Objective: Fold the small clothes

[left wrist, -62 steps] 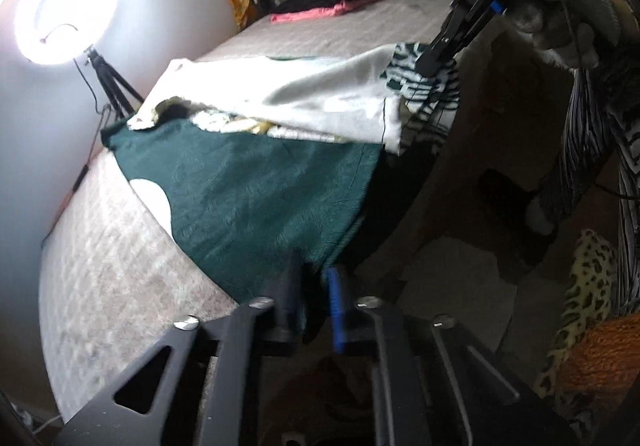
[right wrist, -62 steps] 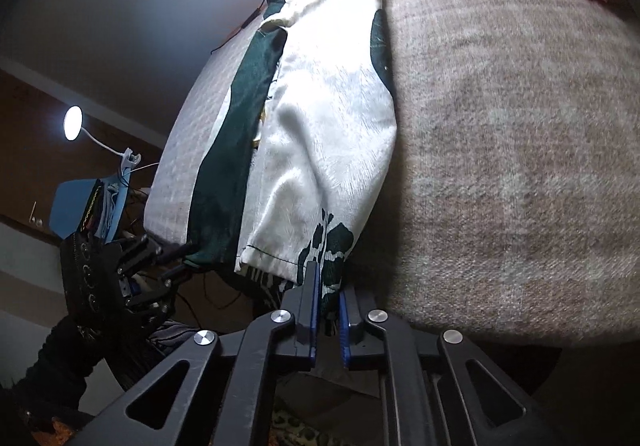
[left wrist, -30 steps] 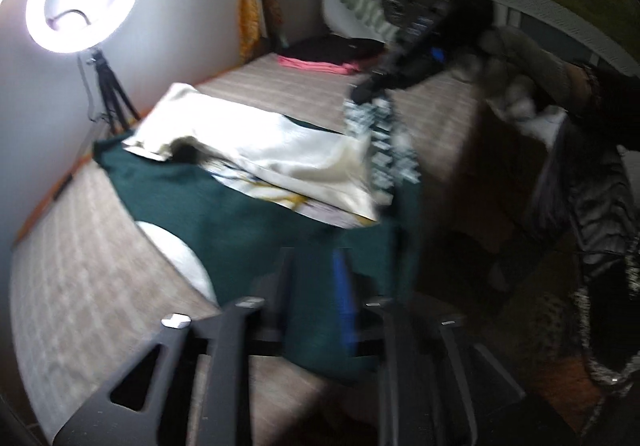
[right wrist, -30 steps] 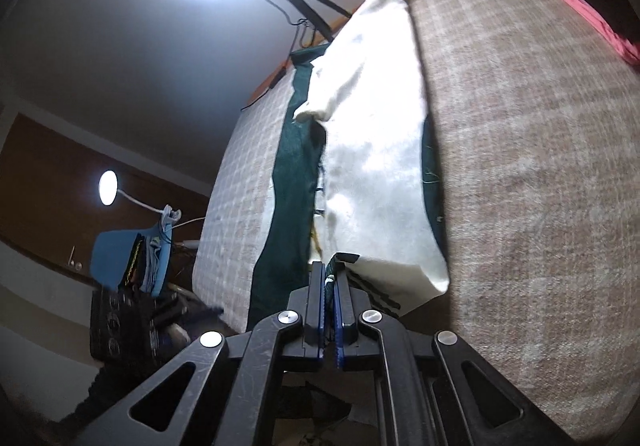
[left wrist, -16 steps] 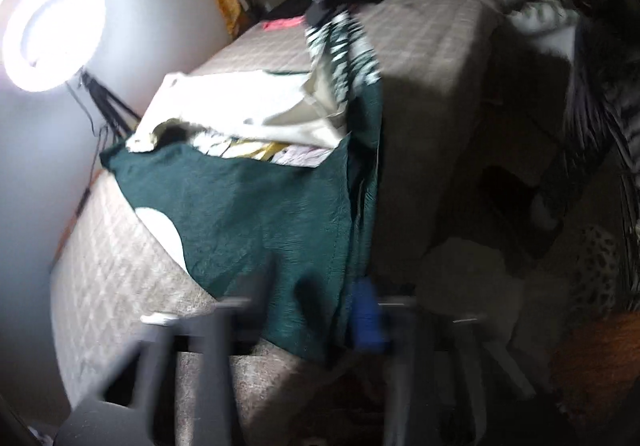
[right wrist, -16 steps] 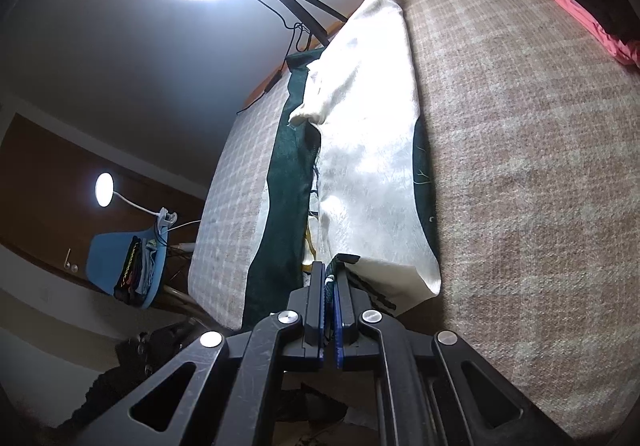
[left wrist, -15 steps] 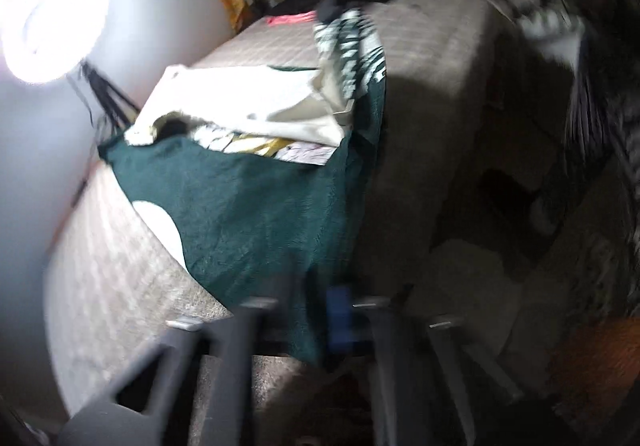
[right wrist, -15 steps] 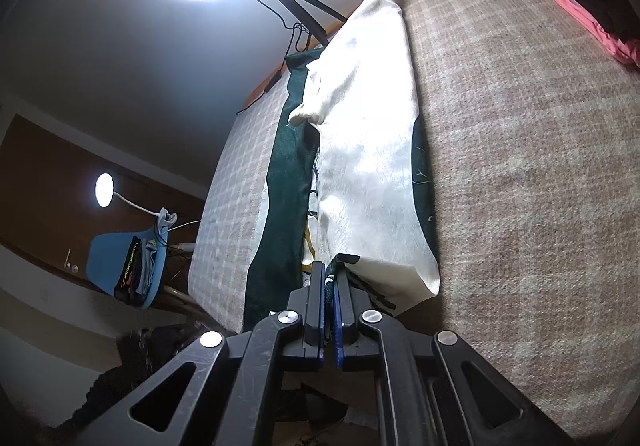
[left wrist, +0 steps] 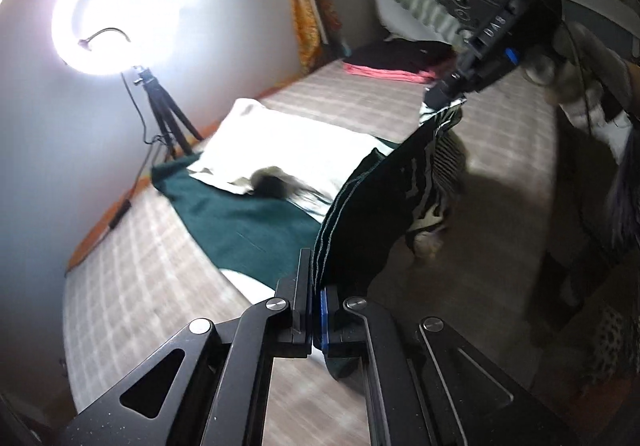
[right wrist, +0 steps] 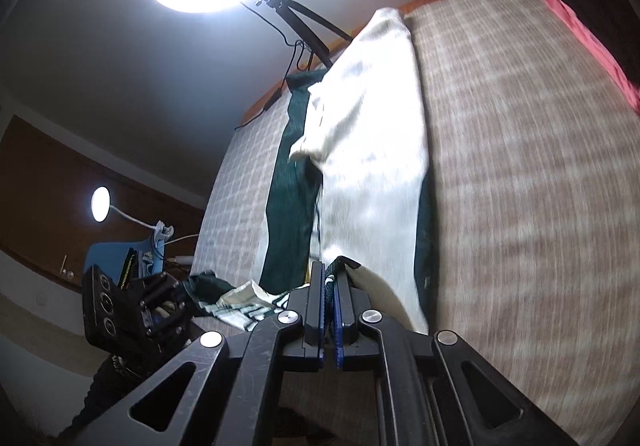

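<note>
We find left gripper (left wrist: 314,320) clamped on near hem corner of dark green garment with cream underside and zebra-striped patch (left wrist: 372,213); jaws have just closed, cloth between them. Right gripper (right wrist: 329,320) pinched shut on opposite corner. Garment's near edge lifted off checked beige bed cover (left wrist: 144,286), rest lying flat toward ring lamp on tripod (left wrist: 114,19).

Risks we judge:
- thin pinch at hem; cloth may slip under tension
- uneven pull skews fold line
- slack middle sags, bunches
- dragging disturbs cream layer (right wrist: 372,149)
</note>
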The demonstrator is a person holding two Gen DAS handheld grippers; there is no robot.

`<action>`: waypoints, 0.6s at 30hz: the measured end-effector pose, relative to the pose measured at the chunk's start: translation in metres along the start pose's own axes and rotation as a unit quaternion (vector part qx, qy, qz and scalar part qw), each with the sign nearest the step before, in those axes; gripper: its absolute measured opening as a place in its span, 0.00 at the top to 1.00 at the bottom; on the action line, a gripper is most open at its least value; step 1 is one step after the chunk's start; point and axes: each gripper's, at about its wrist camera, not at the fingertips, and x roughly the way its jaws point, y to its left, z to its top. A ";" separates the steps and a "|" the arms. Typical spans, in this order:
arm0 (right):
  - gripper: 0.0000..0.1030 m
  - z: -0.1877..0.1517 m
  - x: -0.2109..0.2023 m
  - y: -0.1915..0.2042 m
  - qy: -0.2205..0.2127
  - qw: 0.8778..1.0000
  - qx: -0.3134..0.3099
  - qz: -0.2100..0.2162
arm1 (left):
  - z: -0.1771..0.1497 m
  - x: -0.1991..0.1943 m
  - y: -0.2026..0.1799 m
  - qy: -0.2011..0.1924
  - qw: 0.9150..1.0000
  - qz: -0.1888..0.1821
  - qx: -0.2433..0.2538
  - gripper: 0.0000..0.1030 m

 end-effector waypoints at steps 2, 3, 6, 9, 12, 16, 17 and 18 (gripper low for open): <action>0.98 0.014 0.007 0.000 -0.001 1.000 -0.002 -0.006 | 0.008 0.012 0.014 0.004 1.000 0.004 -0.001 0.99; 0.98 0.024 0.013 -0.002 -0.002 1.000 -0.002 -0.013 | 0.010 0.017 0.019 0.005 1.000 0.007 0.000 0.99; 0.98 0.044 0.029 -0.011 -0.001 1.000 0.005 -0.024 | 0.018 0.038 0.032 0.015 1.000 0.008 0.006 0.99; 0.98 0.063 0.047 -0.018 0.003 0.999 0.006 -0.036 | 0.022 0.056 0.043 0.027 1.000 0.006 0.006 0.99; 0.98 0.079 0.061 -0.023 0.005 0.999 0.006 -0.049 | 0.025 0.072 0.053 0.037 0.999 0.010 0.004 0.99; 0.98 0.098 0.070 -0.032 -0.004 0.998 0.014 -0.057 | 0.024 0.093 0.069 0.045 0.999 0.011 -0.011 0.99; 0.98 0.103 0.072 -0.034 -0.003 0.998 0.017 -0.058 | 0.024 0.097 0.071 0.046 0.999 0.014 -0.009 0.99; 0.98 0.108 0.075 -0.038 -0.006 0.998 0.021 -0.061 | 0.024 0.100 0.074 0.048 0.999 0.017 -0.009 0.99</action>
